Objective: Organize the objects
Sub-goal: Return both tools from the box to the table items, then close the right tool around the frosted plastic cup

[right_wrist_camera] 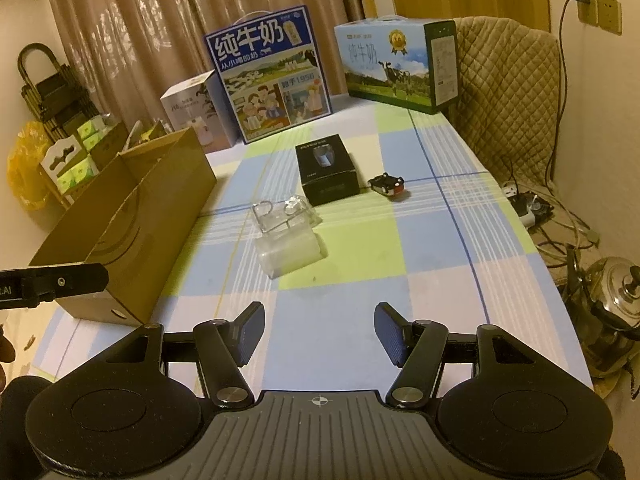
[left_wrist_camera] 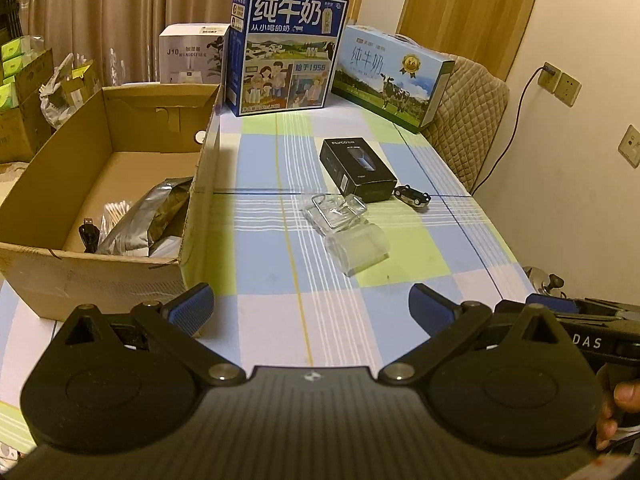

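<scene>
Near mid-table: a clear plastic package (left_wrist_camera: pixel 352 232) (right_wrist_camera: pixel 286 232), crumpled at its far end, frosted and boxy at its near end. Just behind it, a black shaver box (left_wrist_camera: pixel 357 170) (right_wrist_camera: pixel 327 169) with a grey product picture on top. To the right of that, apart from it, a small black toy car (left_wrist_camera: pixel 413 197) (right_wrist_camera: pixel 387 185) with a touch of red.

Along the left edge, an open cardboard box (left_wrist_camera: pixel 52 276) (right_wrist_camera: pixel 132 208) holding a silver foil bag (left_wrist_camera: pixel 148 216), a pack of cotton swabs (left_wrist_camera: pixel 116 212) and a black plug (left_wrist_camera: pixel 89 234).

Underneath, a tablecloth (left_wrist_camera: pixel 280 304) (right_wrist_camera: pixel 360 272) checked in blue, green and white. At the far end, a blue milk carton (left_wrist_camera: pixel 282 50) (right_wrist_camera: pixel 268 76), a pale-blue milk carton (left_wrist_camera: pixel 390 78) (right_wrist_camera: pixel 394 66) and a white humidifier box (left_wrist_camera: pixel 192 54) (right_wrist_camera: pixel 192 106). Behind, brown curtains; at right, a quilted chair cover (left_wrist_camera: pixel 466 120) (right_wrist_camera: pixel 508 92), wall sockets and, on the floor, a steel pot (right_wrist_camera: pixel 612 300).

Left gripper (left_wrist_camera: pixel 310 306): spread wide, nothing between the blue pads, low over the near edge. Right gripper (right_wrist_camera: pixel 319 334): likewise parted and bare, pointed toward the clear package.
</scene>
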`<state>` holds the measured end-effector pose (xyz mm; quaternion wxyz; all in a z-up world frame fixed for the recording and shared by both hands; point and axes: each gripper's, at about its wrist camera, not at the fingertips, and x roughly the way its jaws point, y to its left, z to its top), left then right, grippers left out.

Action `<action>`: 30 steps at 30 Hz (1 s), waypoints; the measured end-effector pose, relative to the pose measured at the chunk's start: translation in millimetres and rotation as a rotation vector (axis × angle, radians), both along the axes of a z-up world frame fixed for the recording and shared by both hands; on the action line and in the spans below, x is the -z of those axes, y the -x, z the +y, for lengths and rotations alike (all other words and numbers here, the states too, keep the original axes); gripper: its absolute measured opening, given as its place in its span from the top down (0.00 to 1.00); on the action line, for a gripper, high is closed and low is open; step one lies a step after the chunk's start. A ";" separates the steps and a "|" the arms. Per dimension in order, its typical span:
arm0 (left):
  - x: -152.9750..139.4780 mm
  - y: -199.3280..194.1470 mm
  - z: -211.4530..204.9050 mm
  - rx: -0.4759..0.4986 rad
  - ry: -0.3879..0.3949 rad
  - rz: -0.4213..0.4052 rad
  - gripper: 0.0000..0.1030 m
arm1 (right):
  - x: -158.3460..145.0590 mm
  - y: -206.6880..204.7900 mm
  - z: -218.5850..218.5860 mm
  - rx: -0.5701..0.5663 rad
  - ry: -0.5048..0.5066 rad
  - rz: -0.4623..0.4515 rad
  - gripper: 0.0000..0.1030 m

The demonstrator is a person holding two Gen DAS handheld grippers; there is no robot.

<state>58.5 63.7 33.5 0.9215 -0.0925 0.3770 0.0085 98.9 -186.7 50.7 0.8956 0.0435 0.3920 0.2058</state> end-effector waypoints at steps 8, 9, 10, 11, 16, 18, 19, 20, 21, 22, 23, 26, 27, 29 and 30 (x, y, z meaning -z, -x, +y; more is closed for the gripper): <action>1.4 -12.4 0.8 0.003 -0.004 -0.005 0.01 | 7.3 -16.6 12.2 -0.039 0.054 -0.002 0.42; 1.1 -15.2 1.5 0.003 -0.006 -0.007 0.01 | 8.4 -19.9 14.7 -0.047 0.057 -0.006 0.40; 1.0 -18.1 2.3 0.002 -0.006 -0.008 0.01 | 10.1 -22.4 17.1 -0.057 0.058 -0.010 0.36; 0.9 -21.3 3.7 0.000 -0.005 -0.009 0.01 | 11.3 -25.7 20.2 -0.065 0.061 -0.015 0.32; 2.8 -37.6 11.7 -0.014 -0.005 -0.011 0.01 | 17.6 -43.1 36.2 -0.110 0.071 -0.048 0.25; 3.9 -44.2 14.2 -0.017 -0.003 -0.011 0.01 | 21.1 -50.9 43.2 -0.124 0.079 -0.059 0.24; 4.5 -48.2 15.5 -0.017 -0.001 -0.011 0.01 | 23.1 -54.7 46.6 -0.132 0.084 -0.065 0.24; 5.0 -51.8 16.4 -0.017 -0.001 -0.011 0.01 | 25.6 -58.5 50.0 -0.139 0.090 -0.071 0.23; 5.5 -55.0 16.8 -0.016 -0.001 -0.011 0.01 | 28.5 -62.2 53.6 -0.145 0.100 -0.076 0.23; 6.2 -59.0 17.7 -0.014 0.001 -0.010 0.01 | 31.5 -66.3 57.3 -0.153 0.110 -0.082 0.23; 6.8 -62.7 18.2 -0.014 0.002 -0.010 0.01 | 34.7 -70.6 60.9 -0.162 0.117 -0.086 0.22; 9.6 -73.6 19.4 -0.008 0.005 -0.008 0.01 | 44.7 -82.3 70.3 -0.192 0.131 -0.099 0.22; 10.6 -76.8 19.6 -0.007 0.006 -0.008 0.01 | 48.3 -85.9 72.8 -0.201 0.135 -0.103 0.22; 13.3 -83.3 19.9 -0.003 0.008 -0.006 0.01 | 56.9 -93.8 79.5 -0.219 0.145 -0.101 0.22; 14.9 -86.5 20.3 -0.002 0.010 -0.005 0.01 | 61.0 -97.2 82.3 -0.224 0.149 -0.097 0.22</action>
